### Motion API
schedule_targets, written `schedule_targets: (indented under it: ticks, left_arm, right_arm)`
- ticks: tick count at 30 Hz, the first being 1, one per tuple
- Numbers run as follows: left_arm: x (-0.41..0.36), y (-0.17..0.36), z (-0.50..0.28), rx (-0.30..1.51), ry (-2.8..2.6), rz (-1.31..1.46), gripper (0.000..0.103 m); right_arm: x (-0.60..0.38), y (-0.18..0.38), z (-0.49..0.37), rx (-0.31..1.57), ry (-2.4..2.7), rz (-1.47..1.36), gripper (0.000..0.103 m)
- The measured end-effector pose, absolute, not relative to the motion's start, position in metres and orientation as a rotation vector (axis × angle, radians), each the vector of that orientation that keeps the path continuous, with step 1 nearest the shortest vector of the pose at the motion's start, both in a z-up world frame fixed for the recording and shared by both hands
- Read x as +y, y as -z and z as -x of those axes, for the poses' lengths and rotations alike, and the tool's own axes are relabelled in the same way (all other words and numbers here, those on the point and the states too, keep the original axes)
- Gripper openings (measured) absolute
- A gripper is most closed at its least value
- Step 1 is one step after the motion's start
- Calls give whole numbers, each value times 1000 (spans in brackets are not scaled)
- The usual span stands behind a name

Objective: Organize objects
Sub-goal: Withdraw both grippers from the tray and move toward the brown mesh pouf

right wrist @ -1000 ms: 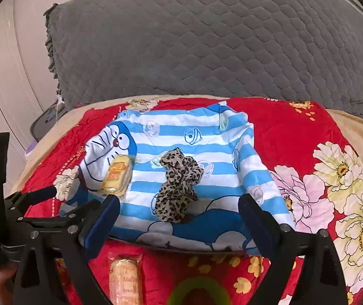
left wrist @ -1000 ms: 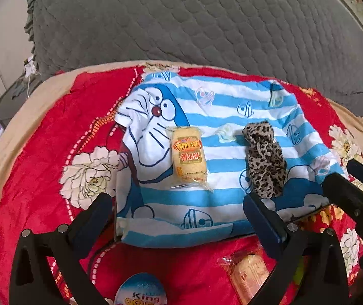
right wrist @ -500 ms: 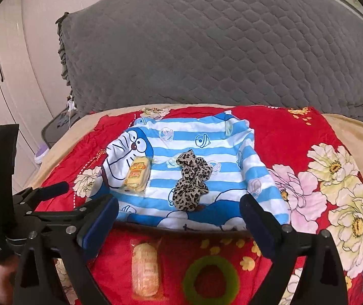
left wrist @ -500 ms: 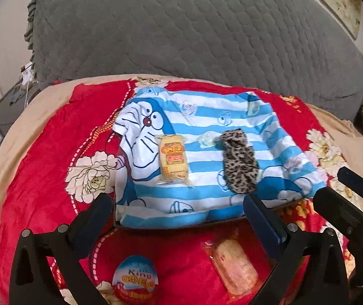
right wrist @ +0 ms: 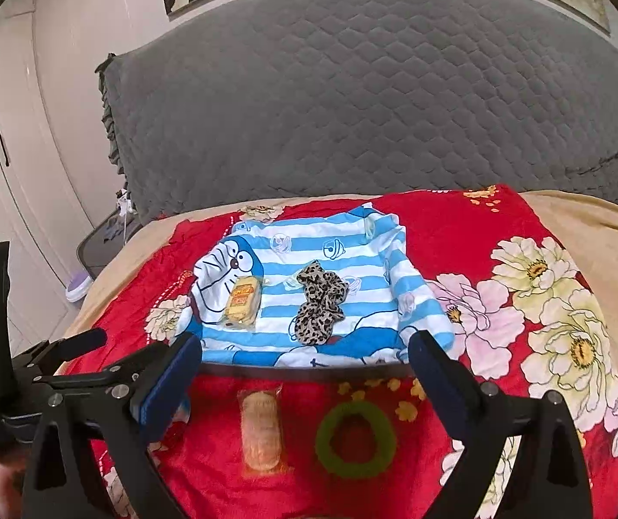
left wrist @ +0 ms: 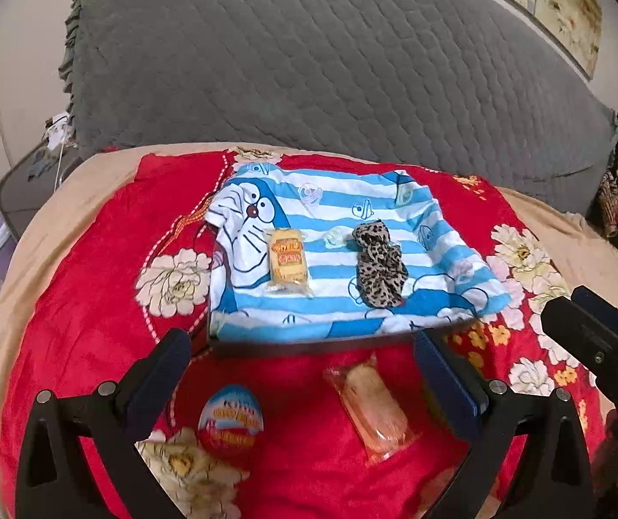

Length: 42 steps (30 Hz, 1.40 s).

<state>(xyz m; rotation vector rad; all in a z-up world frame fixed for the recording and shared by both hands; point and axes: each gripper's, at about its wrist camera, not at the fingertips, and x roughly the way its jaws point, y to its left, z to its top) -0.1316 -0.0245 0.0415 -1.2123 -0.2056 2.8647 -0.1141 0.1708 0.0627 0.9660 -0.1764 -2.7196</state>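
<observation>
1. Both tongs idle: left gripper (left wrist: 302,372) spread wide, nothing between the fingers. Right gripper (right wrist: 304,367) same, spread and empty. Both hover low over the near edge of the red floral blanket (right wrist: 460,225).
2. Sorting surface looks like a tray (right wrist: 309,373) draped with a blue-striped cartoon cloth (left wrist: 335,199); only its dark front edge shows.
3. Already on the cloth: yellow snack pack (left wrist: 288,257) on the left, leopard scrunchie (left wrist: 379,264) on the right, well apart. Reads like one spot per item.
4. Not yet on it, lying on the blanket just in front of the tray edge: chocolate egg (left wrist: 230,419), clear-wrapped snack (left wrist: 374,406), green hair ring (right wrist: 355,437).
5. The egg sits under the left fingers, the ring under the right, the wrapped snack between both. Probably why each gripper is parked where it is: nearest piece each.
6. My guess: roughly two of five placed. Egg is round and glossy, likely to slip in a flat pinch.
</observation>
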Motion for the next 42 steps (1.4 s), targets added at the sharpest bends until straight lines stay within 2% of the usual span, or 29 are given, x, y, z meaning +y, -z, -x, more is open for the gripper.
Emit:
schedule_targets:
  ticks: [13, 25, 42]
  left_arm:
    - [-21, -64, 87, -174, -2902, 1207, 102]
    - [-24, -52, 55, -101, -2902, 1286, 102]
    - [-31, -39, 9, -80, -2873, 1334, 102]
  right_arm:
    - [165, -78, 69, -79, 2752, -931, 97]
    - [156, -68, 39, 72, 2755, -999, 97]
    - [158, -51, -18, -86, 2666, -1089, 97]
